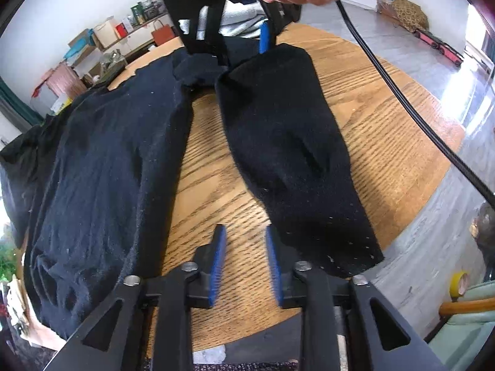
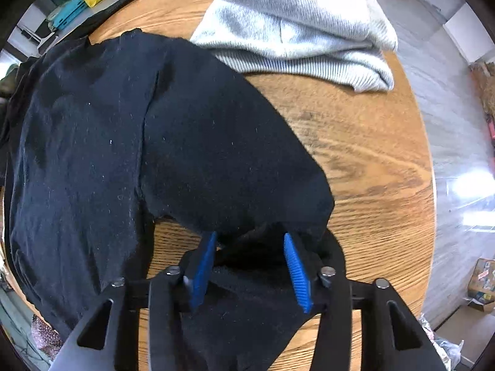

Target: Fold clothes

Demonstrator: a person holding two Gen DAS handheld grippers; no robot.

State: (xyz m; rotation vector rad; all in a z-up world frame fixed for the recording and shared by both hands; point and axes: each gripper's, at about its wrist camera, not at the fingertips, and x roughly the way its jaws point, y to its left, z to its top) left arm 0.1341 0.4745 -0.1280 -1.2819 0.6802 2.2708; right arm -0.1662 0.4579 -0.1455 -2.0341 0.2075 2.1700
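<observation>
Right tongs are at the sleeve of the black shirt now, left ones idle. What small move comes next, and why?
Probably shut the right tongs on the sleeve edge of the black cotton shirt. Their blue pads stand apart with that dark fabric lying between them, so nothing is gripped yet. The left tongs are open over the bare round wooden table, holding nothing, so the sleeve fold likely depends on this grip.

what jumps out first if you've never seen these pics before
A big black garment sprawls across the round wooden table, one sleeve stretched out flat on the wood. A folded grey sweater sits at the table's far edge. Blue-padded fingers frame each view: the left hand-held gripper open over bare wood, the right hand-held gripper open around the black cloth's edge.
</observation>
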